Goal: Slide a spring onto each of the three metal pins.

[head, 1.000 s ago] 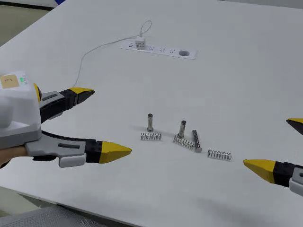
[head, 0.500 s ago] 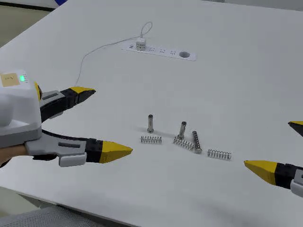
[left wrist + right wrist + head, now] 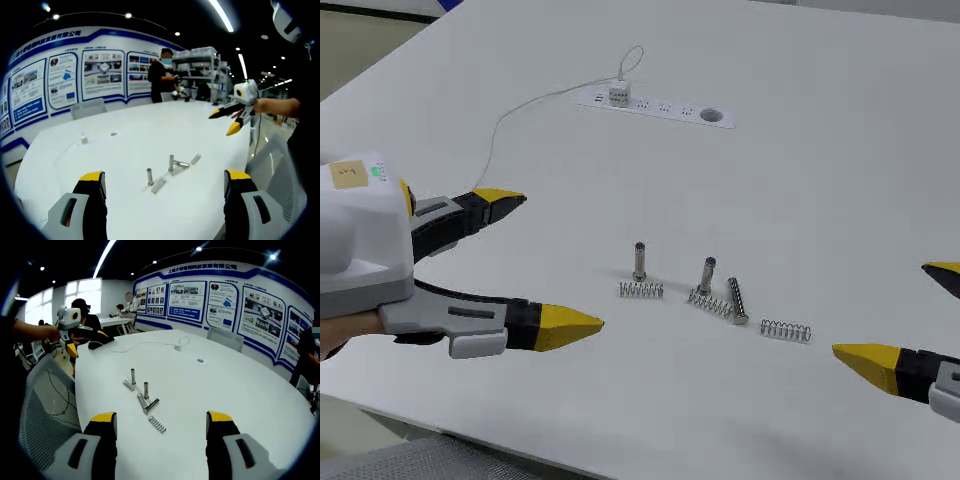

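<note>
Three metal pins sit mid-table: two upright (image 3: 639, 260) (image 3: 707, 274) and one lying flat (image 3: 736, 299). Beside them lie three small springs (image 3: 641, 290) (image 3: 709, 302) (image 3: 786, 330), none on a pin. My left gripper (image 3: 550, 262) hovers open to the left of the pins with nothing in it. At the right edge my right gripper (image 3: 898, 312) is open too, near the rightmost spring. The left gripper view looks past its own open jaws at the pins (image 3: 171, 163) and the right gripper (image 3: 231, 120). In the right gripper view the lying pin (image 3: 151, 405) and a spring (image 3: 157, 424) are nearest.
A white power strip (image 3: 655, 104) with a plugged-in adapter and a thin cable (image 3: 520, 105) lies at the back of the white table (image 3: 820, 180). The table's front edge runs just below the grippers. A mesh chair (image 3: 50, 405) stands beside the table.
</note>
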`<state>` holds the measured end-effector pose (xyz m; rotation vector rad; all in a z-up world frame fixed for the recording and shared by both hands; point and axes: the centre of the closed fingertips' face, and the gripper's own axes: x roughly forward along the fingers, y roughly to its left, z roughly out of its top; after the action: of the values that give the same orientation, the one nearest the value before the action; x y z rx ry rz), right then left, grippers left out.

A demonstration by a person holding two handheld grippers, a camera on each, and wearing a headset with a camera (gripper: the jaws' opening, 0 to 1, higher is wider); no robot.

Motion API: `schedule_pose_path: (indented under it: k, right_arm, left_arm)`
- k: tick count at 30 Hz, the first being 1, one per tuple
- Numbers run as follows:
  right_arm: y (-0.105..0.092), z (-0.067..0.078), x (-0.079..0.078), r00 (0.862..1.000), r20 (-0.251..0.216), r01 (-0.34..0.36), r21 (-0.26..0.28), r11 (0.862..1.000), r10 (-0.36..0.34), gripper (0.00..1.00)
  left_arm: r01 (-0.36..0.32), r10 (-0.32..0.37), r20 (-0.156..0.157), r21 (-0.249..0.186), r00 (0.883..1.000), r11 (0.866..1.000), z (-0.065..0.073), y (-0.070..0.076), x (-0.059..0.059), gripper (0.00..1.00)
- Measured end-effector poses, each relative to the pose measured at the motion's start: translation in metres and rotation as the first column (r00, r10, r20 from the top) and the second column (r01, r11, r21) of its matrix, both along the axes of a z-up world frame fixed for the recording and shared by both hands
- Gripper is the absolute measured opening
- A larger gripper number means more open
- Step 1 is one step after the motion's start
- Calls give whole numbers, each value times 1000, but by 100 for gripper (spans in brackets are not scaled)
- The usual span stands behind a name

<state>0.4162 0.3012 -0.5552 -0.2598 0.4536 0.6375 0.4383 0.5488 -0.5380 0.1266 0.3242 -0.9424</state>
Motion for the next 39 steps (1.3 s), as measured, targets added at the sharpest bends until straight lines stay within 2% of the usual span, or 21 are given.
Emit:
schedule_pose_path:
  k: [3,8,18,25,27,36,39]
  right_arm:
    - [2,-4,2,1000,-12,2,5,1000,-2,72]
    - [6,-11,3,999,-30,-12,-18,1000,11,71]
    - [6,-15,15,999,-49,-4,-36,999,2,68]
    - [8,-21,22,998,-69,1,-30,1000,-3,66]
    - [10,-23,23,997,-75,-11,-32,999,8,64]
    - [17,-32,30,994,-104,-35,-51,998,30,60]
    - [18,-35,37,994,-109,-33,-73,997,25,57]
  left_arm:
    - [-3,3,-3,-1,1000,1000,-2,-1,0,100]
    - [-6,6,-11,-11,1000,1000,-6,-1,0,100]
    - [-14,14,-16,-27,1000,1000,-8,2,3,100]
    - [-10,10,-15,-27,1000,1000,-9,1,4,100]
    - [-7,6,-16,-43,1000,999,-8,-1,4,100]
    - [-6,5,-24,-40,1000,999,-17,-4,5,100]
    - [-8,7,-32,-48,999,999,-19,-5,3,100]
